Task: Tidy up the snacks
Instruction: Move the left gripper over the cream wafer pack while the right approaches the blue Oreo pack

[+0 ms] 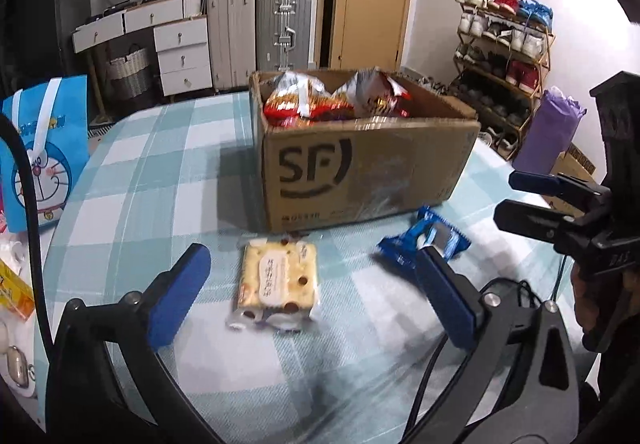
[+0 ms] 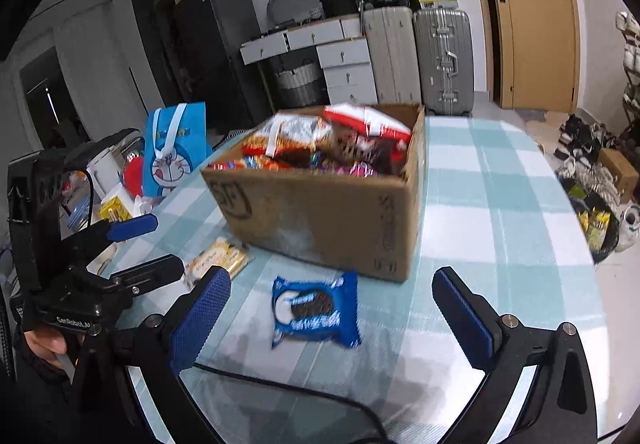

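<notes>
Snacks lie on the worktop [image 2: 500, 180] near the cardboard box [image 2: 332, 220]: the blue biscuit packet [image 2: 316, 310] dead ahead of my released right gripper [image 2: 340, 324], long axis running near-to-far, and the yellow cracker pack [image 1: 278, 280] ahead of my released left gripper [image 1: 316, 292].

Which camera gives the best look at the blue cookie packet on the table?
The right wrist view: the blue cookie packet lies face-up and unobstructed between the open fingers. In the left wrist view the packet is off to the side, blurred and partly hidden behind a fingertip.
</notes>
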`<action>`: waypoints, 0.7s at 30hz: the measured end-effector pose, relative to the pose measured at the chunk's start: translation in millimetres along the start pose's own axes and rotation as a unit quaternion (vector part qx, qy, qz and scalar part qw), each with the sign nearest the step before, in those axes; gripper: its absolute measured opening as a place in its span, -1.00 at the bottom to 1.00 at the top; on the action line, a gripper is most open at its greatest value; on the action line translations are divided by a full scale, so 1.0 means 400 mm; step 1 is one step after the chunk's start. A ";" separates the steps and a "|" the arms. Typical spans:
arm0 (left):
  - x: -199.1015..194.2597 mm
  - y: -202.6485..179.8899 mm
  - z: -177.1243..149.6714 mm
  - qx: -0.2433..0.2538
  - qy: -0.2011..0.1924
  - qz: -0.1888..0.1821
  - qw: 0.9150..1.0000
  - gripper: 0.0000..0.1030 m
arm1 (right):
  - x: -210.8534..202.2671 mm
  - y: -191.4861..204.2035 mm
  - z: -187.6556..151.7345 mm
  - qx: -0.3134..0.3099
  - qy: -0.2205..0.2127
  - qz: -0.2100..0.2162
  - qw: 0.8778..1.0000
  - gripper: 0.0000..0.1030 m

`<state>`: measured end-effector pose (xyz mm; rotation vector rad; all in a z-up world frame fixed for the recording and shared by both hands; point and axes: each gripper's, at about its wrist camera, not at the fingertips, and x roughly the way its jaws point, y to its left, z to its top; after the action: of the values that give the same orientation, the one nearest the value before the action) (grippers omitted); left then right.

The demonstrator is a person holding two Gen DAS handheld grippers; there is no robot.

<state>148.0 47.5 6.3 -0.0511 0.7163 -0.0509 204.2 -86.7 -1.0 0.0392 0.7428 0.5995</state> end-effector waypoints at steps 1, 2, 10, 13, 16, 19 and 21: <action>0.003 0.006 -0.005 -0.007 0.004 -0.002 1.000 0.98 | 0.004 0.001 -0.005 0.003 0.003 0.000 1.000 0.99; 0.007 0.016 -0.006 -0.015 0.008 -0.005 1.000 0.97 | 0.007 0.003 -0.010 0.006 0.006 0.001 1.000 0.99; 0.035 0.066 -0.020 -0.045 0.026 0.004 0.999 0.97 | 0.045 0.015 -0.034 0.006 0.027 -0.009 1.000 0.99; 0.059 0.073 -0.035 -0.048 0.037 0.007 0.998 0.98 | 0.073 0.021 -0.045 0.005 0.043 -0.022 0.999 0.99; 0.087 0.072 -0.050 -0.041 0.052 0.013 0.998 0.97 | 0.102 0.030 -0.056 -0.004 0.063 -0.032 0.997 0.99; 0.104 0.083 -0.058 -0.056 0.058 0.002 0.997 0.97 | 0.124 0.035 -0.065 -0.012 0.076 -0.046 0.996 0.99; 0.115 0.088 -0.058 -0.059 0.064 0.004 0.996 0.98 | 0.137 0.036 -0.068 -0.013 0.080 -0.048 0.996 0.99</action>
<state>168.3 78.8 -43.7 -0.1596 0.8475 -0.0042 211.1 -50.4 -52.2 -0.0700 0.8874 0.5247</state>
